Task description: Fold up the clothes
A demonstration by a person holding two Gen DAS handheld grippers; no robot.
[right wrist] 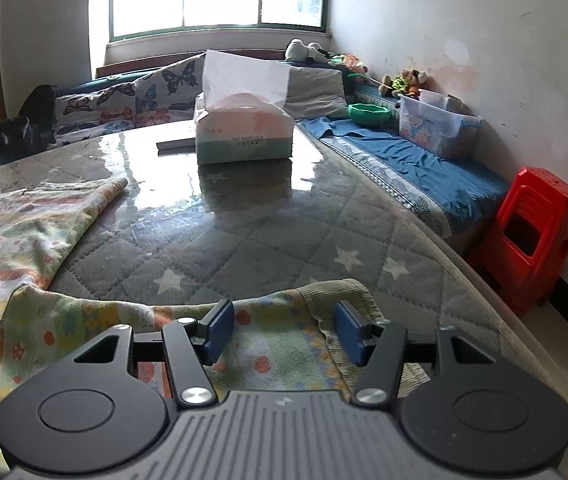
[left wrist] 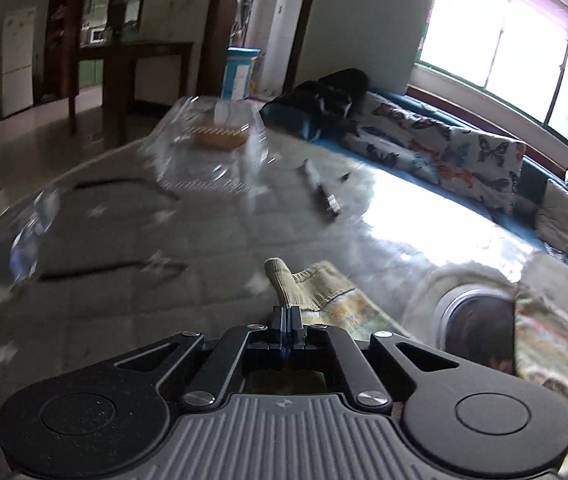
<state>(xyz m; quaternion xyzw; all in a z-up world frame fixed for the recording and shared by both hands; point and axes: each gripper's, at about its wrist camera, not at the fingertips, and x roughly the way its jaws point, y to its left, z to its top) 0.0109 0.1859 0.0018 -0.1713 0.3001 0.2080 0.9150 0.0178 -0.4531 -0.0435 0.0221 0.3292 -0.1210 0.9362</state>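
Observation:
A small patterned child's garment (right wrist: 24, 232) with pale yellow, green and orange prints lies on the quilted grey table cover (right wrist: 244, 248). My left gripper (left wrist: 288, 320) is shut on a ribbed beige cuff (left wrist: 284, 280) of the garment and holds it above the table. My right gripper (right wrist: 284, 330) is open, its blue pads (right wrist: 220, 332) straddling another ribbed cuff end (right wrist: 335, 296) of the garment near the table's front edge. The left wrist view is blurred by motion.
A tissue box (right wrist: 244, 128) stands mid-table. A clear plastic wrapper and an orange basket (left wrist: 220, 136) sit at the far end, with a dark pen-like object (left wrist: 323, 192). A sofa with butterfly cushions (right wrist: 132, 96), a plastic bin (right wrist: 435, 124) and red stools (right wrist: 531, 236) surround the table.

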